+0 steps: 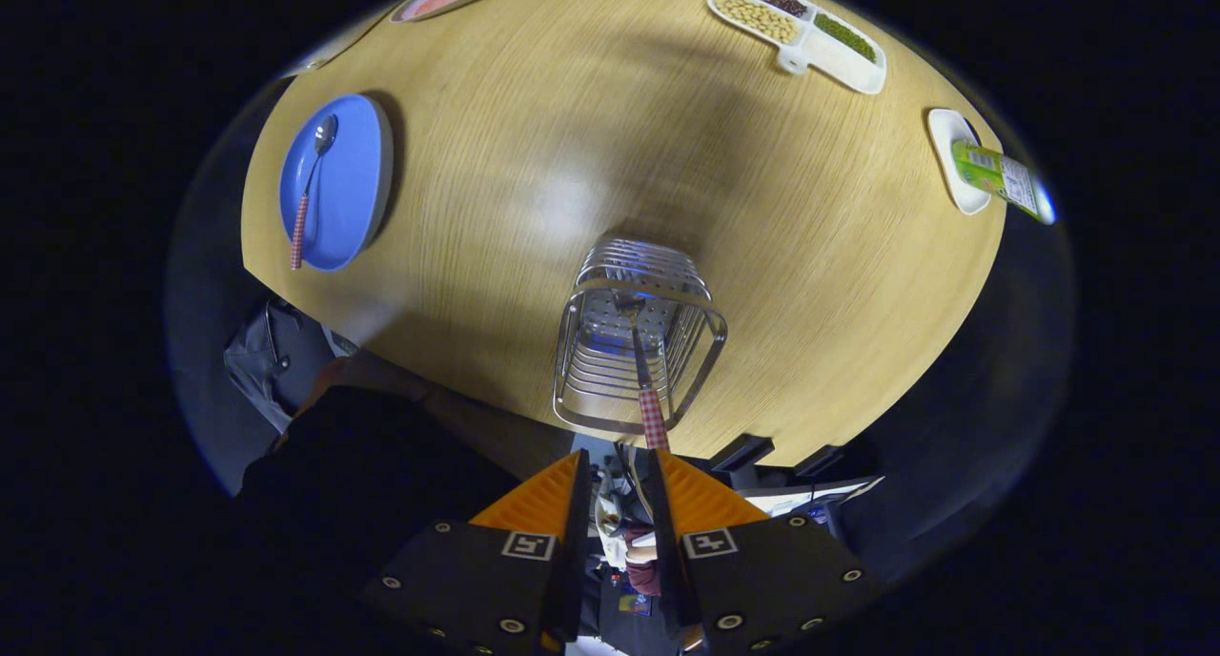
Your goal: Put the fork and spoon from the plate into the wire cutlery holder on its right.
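The gripper hangs above the near edge of a round wooden table, looking almost straight down. Just ahead of its orange fingers stands the wire cutlery holder, and a utensil with a red-checked handle stands inside it, its metal end down on the perforated floor and its handle leaning out over the near rim toward the fingers. Its head is too small to read, but since the spoon lies elsewhere, this is most likely the fork.

The handle's top ends just beyond the fingertips and nothing sits between them. The jaws stand a little apart, gripping nothing, so the utensil looks released and resting on its own.

Far off to the left lies the blue plate, with the spoon on it, bowl toward the far side and its red-checked handle toward the near rim.

So the first half of the task looks done, and the step in hand is clearing away from the holder. The next move calls for travelling left across the table to the plate, lowering the spread fingers either side of the spoon's thin handle, and pinching it. Lifting a low, flat handle off a smooth plate may be fiddly, and it could slide.
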The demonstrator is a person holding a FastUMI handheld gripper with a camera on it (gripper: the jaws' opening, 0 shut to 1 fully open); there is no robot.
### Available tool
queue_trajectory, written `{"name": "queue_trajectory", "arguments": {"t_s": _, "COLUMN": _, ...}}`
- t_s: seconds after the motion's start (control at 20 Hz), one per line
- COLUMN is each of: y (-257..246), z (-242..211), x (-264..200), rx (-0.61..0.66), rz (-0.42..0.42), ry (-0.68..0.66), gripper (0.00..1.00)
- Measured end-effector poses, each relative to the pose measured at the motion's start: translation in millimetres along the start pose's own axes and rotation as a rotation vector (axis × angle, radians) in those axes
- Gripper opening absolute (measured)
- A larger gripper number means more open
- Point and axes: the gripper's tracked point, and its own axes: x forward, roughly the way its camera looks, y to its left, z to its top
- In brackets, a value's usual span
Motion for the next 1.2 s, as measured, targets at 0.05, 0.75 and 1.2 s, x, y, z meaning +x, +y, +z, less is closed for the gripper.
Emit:
{"name": "queue_trajectory", "arguments": {"t_s": 0.05, "y": 1, "z": 4, "x": -4, "rx": 0.005, "rz": 0.009, "ry": -0.045, "gripper": 0.34}}
{"name": "queue_trajectory", "arguments": {"t_s": 0.75, "y": 110, "z": 74, "x": -59, "rx": 0.087, "rz": 0.222, "ry": -0.606, "gripper": 0.69}}
{"name": "queue_trajectory", "arguments": {"t_s": 1.2, "y": 144, "z": 137, "x": -126, "rx": 0.135, "rz": 0.132, "ry": -1.135, "gripper": 0.85}}
